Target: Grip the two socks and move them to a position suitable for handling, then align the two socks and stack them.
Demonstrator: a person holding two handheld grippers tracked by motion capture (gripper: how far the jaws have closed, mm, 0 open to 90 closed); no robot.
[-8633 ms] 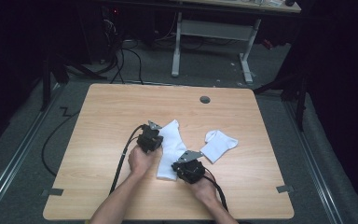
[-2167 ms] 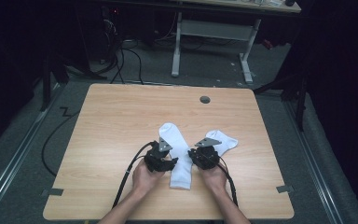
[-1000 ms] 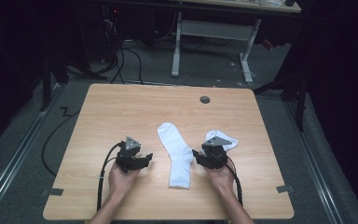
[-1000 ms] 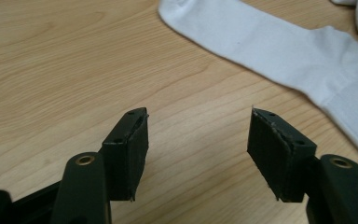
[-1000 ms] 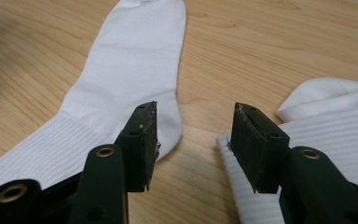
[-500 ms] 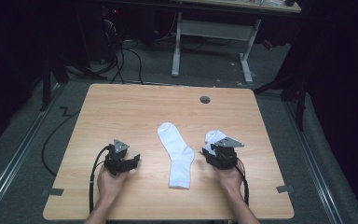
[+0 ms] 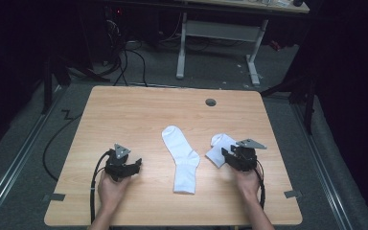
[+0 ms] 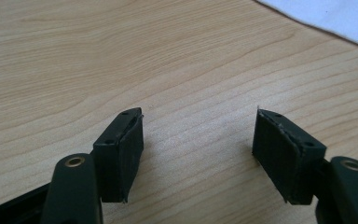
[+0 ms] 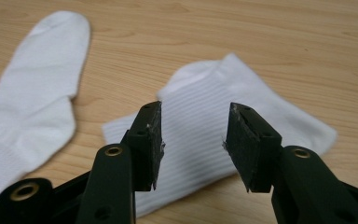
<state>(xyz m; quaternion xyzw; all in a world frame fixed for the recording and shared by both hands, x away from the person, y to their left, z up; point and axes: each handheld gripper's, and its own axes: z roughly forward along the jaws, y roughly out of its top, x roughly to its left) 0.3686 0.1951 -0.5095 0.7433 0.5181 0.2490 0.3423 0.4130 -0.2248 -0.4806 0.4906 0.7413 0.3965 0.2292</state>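
Your right gripper (image 7: 231, 158), jaws half-wide and empty, hovered over the folded white ribbed cotton sock (image 9: 242, 116) near the wooden tabletop's (image 7: 139, 110) right edge; soft, light, limp, best pinched at its nearest edge.

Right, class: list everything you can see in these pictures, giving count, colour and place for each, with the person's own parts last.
Flat sock: one, white, laid out straight at the table's middle.
Folded sock: one, white, ribbed, right of the flat one, just ahead of the right gripper.
Table: one, light wood, with a dark round hole near its far edge.
Desk frame: one, white-legged, on the grey floor behind.
Floor cables: several, black, far left.
Left gripper: one, black, open over bare wood.
Right gripper: one, black, open, aimed at the folded sock.
Hands: two, at the near edge.
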